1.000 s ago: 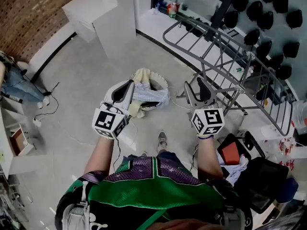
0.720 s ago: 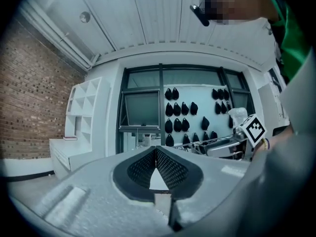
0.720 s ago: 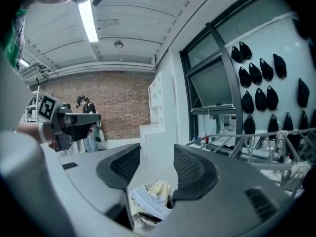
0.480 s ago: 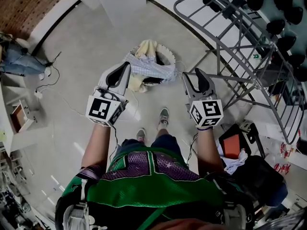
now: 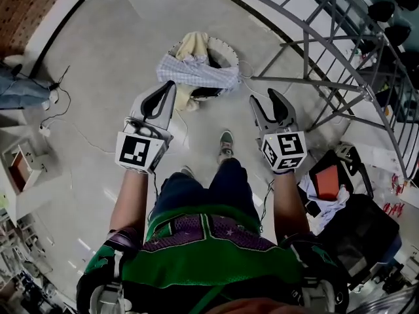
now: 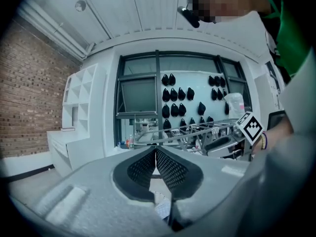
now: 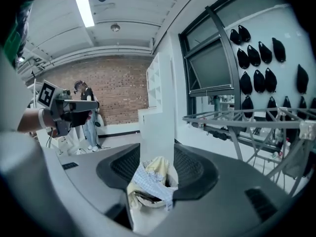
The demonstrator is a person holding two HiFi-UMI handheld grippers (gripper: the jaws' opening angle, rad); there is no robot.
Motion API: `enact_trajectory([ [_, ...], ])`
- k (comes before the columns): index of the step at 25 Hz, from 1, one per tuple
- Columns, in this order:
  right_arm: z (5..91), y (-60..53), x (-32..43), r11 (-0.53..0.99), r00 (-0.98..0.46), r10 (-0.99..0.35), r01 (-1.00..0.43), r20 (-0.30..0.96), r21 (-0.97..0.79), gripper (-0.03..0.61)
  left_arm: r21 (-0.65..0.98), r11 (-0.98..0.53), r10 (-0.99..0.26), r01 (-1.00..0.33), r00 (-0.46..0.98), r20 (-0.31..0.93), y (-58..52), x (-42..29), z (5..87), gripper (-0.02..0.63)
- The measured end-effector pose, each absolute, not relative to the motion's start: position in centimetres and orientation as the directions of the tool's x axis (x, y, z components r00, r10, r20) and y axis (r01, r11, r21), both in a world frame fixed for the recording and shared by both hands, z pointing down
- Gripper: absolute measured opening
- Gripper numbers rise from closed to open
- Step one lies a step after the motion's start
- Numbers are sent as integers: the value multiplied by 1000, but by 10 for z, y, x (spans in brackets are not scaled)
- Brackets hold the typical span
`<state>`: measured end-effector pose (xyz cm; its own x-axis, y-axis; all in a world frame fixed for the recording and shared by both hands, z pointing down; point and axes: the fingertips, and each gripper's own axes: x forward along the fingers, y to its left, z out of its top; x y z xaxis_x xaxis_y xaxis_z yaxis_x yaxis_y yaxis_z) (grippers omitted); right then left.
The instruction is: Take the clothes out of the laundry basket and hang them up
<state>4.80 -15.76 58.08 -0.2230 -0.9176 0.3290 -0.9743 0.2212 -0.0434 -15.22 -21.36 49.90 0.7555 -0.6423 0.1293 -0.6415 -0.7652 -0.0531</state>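
Observation:
A round white laundry basket (image 5: pixel 221 52) stands on the floor ahead of me. A blue-and-white checked garment (image 5: pixel 196 72) is draped over its rim, and a pale yellow cloth (image 5: pixel 191 44) hangs beside it. My left gripper (image 5: pixel 169 88) is shut and empty, just short of the basket's near left edge. My right gripper (image 5: pixel 267 101) is open and empty to the basket's right. In the right gripper view the basket (image 7: pixel 148 197) and checked garment (image 7: pixel 149 182) show beyond the open jaws, well apart from them. The grey drying rack (image 5: pixel 340 51) stands at the right.
A black seat (image 5: pixel 357 224) with an orange item (image 5: pixel 325 183) and a white cloth (image 5: pixel 325 206) sits at my right. Cables (image 5: pixel 62 120) trail over the floor on the left. White shelving (image 6: pixel 74 117) lines the far wall. A person (image 7: pixel 89 117) stands by the brick wall.
In the head view the basket has slid up and away from the grippers, and the left gripper no longer overlaps it. Both jaws stand as before.

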Motion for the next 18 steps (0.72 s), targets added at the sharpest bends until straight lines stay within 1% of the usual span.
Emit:
enact_trajectory([
  [8,691,-144,43,182,-173,-920,-983,351,-8,201,-27,-795,-604,-606,786,133,-215,-161,614,18],
  [18,818,-152,60,171,-152,-923,-985,352,25,201,-6,-812,-581,-583,808,97,-231,-144,755,18],
])
